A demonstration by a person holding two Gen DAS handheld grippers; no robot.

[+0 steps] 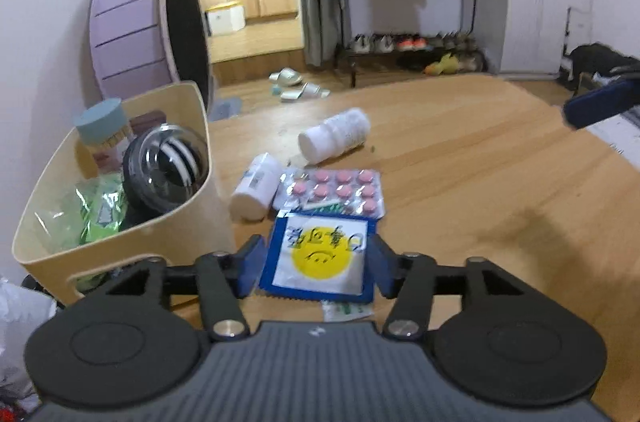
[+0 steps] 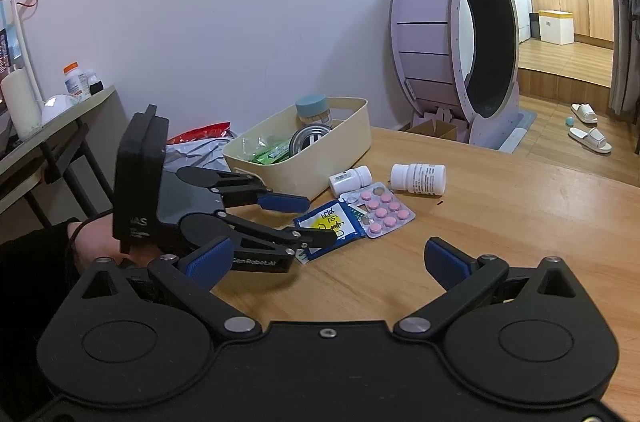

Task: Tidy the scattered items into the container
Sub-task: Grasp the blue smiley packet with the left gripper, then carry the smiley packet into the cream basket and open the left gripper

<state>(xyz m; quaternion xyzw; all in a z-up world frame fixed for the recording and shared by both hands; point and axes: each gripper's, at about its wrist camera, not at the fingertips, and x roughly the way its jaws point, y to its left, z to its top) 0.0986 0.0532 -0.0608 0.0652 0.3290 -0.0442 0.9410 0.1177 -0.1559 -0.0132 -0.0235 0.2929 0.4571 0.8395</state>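
Straddling the blue-edged sachet (image 1: 320, 254) with my left gripper (image 1: 318, 262), I have the jaws partly open, a pad at each side edge; I cannot tell whether they touch it. The sachet lies flat on the wooden table (image 1: 460, 182), just right of the cream container (image 1: 120, 254). Beyond the sachet sits a blister pack of pink pills (image 1: 336, 190), and 2 white bottles (image 1: 256, 188) (image 1: 334, 136) lie on their sides near the container. My right gripper (image 2: 328, 260) hangs wide open and empty, well right of the container.
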